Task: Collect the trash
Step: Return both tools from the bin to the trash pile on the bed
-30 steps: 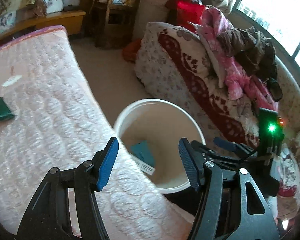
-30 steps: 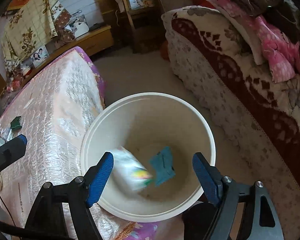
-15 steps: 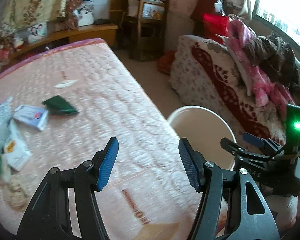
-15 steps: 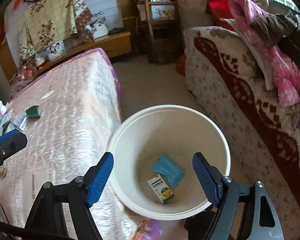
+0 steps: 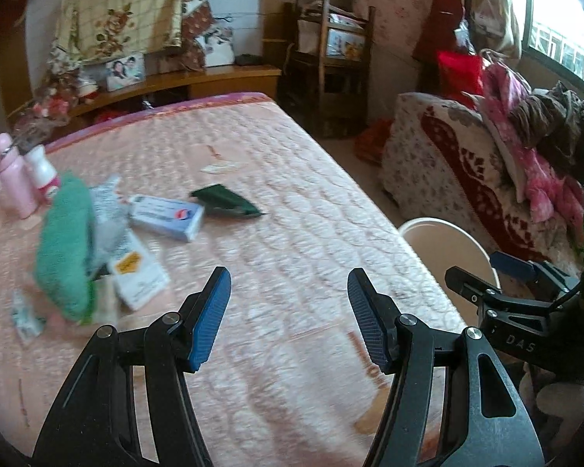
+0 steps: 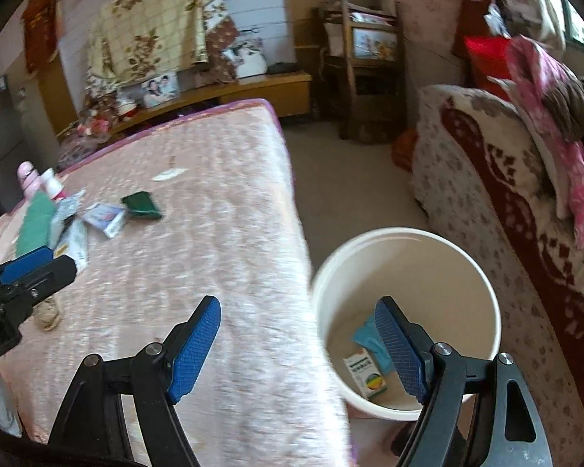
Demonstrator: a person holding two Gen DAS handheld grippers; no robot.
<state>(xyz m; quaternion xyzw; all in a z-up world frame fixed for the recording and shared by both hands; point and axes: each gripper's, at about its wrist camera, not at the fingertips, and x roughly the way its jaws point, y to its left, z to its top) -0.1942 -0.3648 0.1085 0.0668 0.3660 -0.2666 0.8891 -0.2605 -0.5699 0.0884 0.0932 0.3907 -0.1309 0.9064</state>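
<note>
My left gripper [image 5: 289, 292] is open and empty over the pink quilted bed [image 5: 299, 233]. Ahead of it on the left lies a litter pile: a white and blue box [image 5: 166, 217], a dark green packet [image 5: 225, 201], a green cloth [image 5: 64, 247] and a white packet [image 5: 138, 274]. My right gripper [image 6: 298, 321] is open and empty, straddling the bed's edge and the white bucket [image 6: 482, 272] on the floor. In the bucket lie a small white carton [image 6: 365, 373] and a teal wrapper [image 6: 370, 336]. The same pile [image 6: 105, 214] shows at the far left of the right wrist view.
Two pink and white bottles [image 5: 17, 175] stand at the bed's left edge. A sofa [image 6: 498, 210] heaped with clothes faces the bed across a strip of beige floor [image 6: 346, 183]. A wooden shelf unit [image 5: 331, 66] and a low bench stand by the far wall.
Both grippers have swung left, away from the bucket and over the bed. The carton that was falling has settled in the bucket. The litter pile has come into view.
</note>
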